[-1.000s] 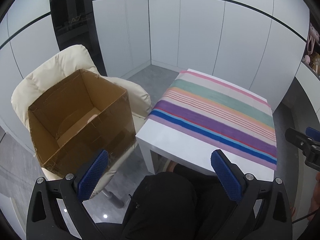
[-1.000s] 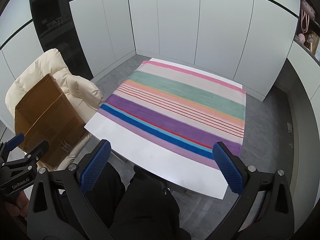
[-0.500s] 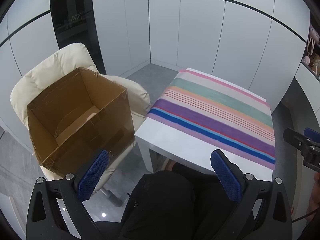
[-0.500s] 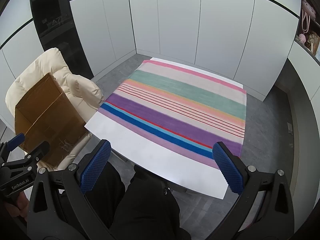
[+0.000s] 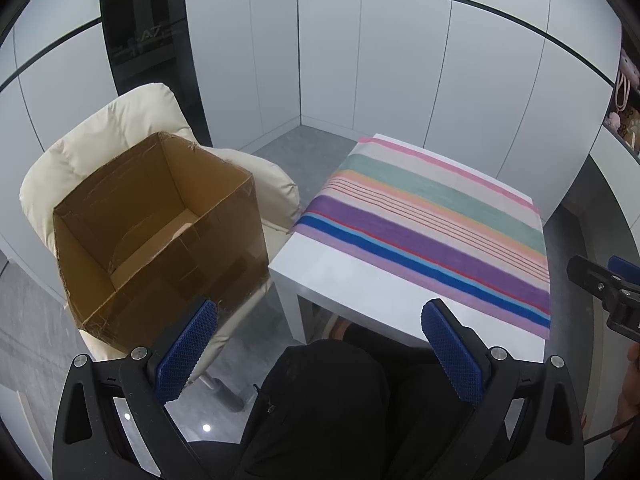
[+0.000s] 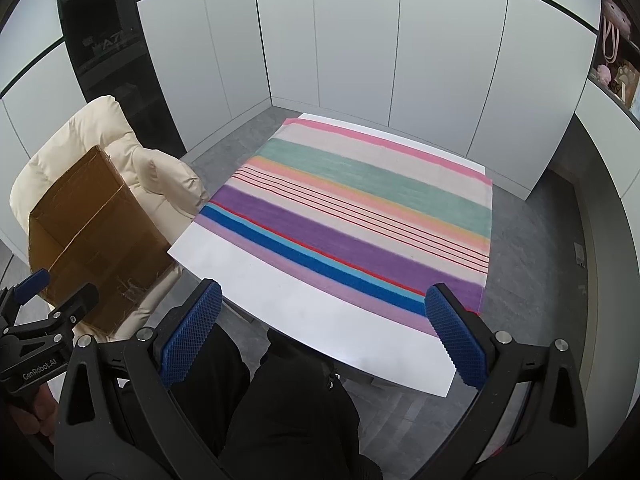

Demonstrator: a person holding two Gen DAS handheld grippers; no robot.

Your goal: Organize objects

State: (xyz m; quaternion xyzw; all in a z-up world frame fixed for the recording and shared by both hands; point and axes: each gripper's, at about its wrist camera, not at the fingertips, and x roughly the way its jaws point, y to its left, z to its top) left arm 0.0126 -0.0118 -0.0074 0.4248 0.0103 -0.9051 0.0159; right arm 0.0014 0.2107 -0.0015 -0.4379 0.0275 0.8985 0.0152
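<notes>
An open cardboard box (image 5: 160, 232) is sitting on the cream padded chair (image 5: 100, 136) just left of the white counter (image 6: 320, 312), which is wearing a striped cloth (image 6: 360, 208). The left tool (image 5: 320, 356) and right tool (image 6: 324, 336) are both hovering released, grasping nothing, above the person's dark-clad lap (image 6: 288, 408)

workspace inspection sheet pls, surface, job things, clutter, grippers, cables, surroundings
surface: white table with striped cloth lying on it; nothing else on it.
job's things: open cardboard box on cream chair; nothing loose seen inside.
clutter: nothing seen.
grippers: left gripper and right gripper open, empty.
cables: thin dark cable at the left view's lower right edge.
surroundings: white cabinet walls, grey floor.
</notes>
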